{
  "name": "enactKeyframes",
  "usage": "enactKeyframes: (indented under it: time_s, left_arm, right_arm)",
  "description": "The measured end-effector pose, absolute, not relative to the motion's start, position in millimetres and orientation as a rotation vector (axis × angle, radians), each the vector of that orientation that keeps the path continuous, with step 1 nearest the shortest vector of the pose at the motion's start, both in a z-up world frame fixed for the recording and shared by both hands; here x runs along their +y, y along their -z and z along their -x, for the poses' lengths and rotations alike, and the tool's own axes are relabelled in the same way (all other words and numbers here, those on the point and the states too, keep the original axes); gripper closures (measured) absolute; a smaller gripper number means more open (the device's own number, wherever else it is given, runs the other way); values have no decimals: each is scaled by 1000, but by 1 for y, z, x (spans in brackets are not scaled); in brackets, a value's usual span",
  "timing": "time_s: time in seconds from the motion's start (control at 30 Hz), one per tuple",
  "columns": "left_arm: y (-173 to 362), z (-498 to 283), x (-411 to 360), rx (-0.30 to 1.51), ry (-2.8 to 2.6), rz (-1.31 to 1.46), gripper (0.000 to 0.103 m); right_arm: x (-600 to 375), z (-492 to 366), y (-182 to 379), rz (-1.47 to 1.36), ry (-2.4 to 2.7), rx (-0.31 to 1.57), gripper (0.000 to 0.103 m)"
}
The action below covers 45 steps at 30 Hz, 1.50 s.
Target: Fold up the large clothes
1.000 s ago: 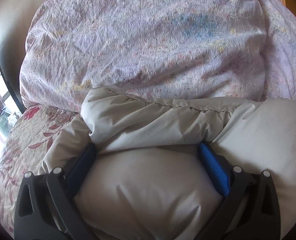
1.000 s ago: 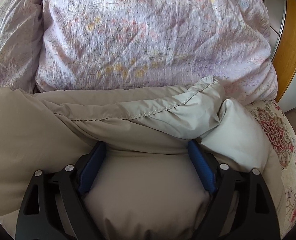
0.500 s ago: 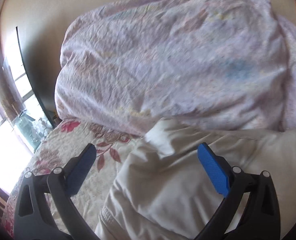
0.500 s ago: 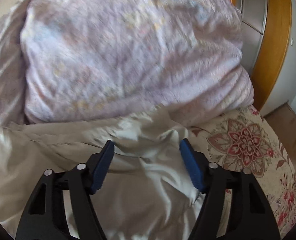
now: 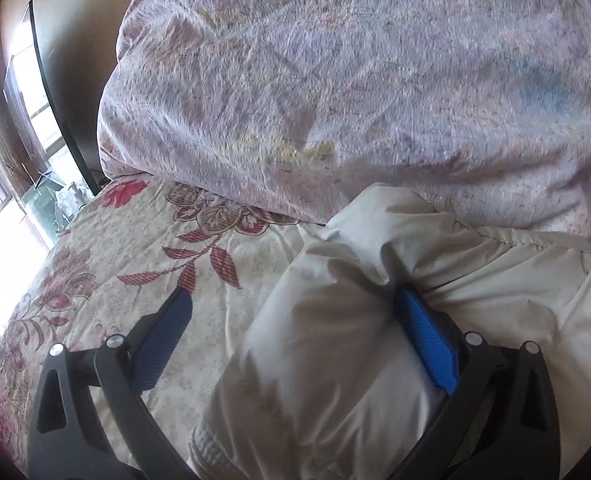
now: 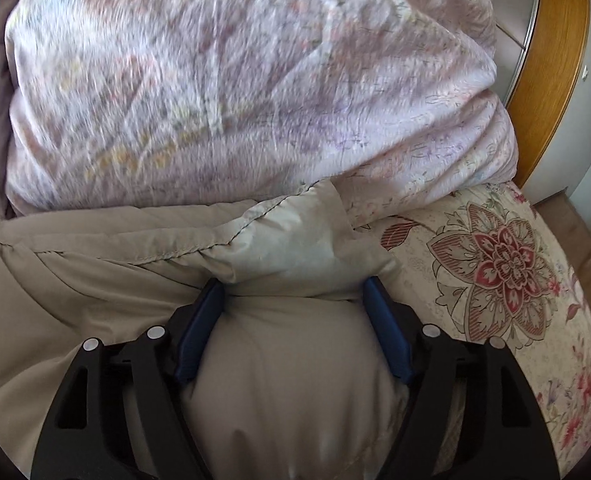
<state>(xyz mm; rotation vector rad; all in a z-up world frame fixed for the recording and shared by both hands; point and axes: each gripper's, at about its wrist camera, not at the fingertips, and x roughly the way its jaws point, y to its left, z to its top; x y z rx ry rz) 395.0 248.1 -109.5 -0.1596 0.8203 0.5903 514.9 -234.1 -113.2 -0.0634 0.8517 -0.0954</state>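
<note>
A puffy beige jacket (image 5: 335, 344) lies folded on the bed, its far edge against a big pillow. My left gripper (image 5: 291, 300) is open over the jacket's left end; the right blue finger (image 5: 423, 332) presses into the fabric and the left finger (image 5: 163, 332) hangs over the bedspread. In the right wrist view the jacket (image 6: 95, 256) fills the lower left. My right gripper (image 6: 293, 292) is open, its fingers straddling a bulge at the jacket's right end, with a stitched hem just beyond.
A large pale purple flowered pillow (image 5: 335, 80) lies right behind the jacket, also in the right wrist view (image 6: 235, 80). The floral bedspread (image 5: 115, 248) lies bare to the left and right (image 6: 503, 264). A window (image 5: 15, 120) is left; a wooden door frame (image 6: 551, 60) right.
Both grippers lifted off and pulled back half a second ago, then came down on the jacket again. The left gripper now sits further left, over the jacket's end and the bedspread.
</note>
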Motion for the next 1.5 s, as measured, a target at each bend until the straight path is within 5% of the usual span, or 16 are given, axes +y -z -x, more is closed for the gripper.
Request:
enactKeyframes:
  time_s: [1.13,1.5]
  left_arm:
    - [126,-401,264,877,-551,224,2]
    - [81,-324,237,798,-445,285,3]
  right_arm:
    - [-249,-524,121,13,107,874,25]
    - [-277,-452,85,-238,-37,811,23]
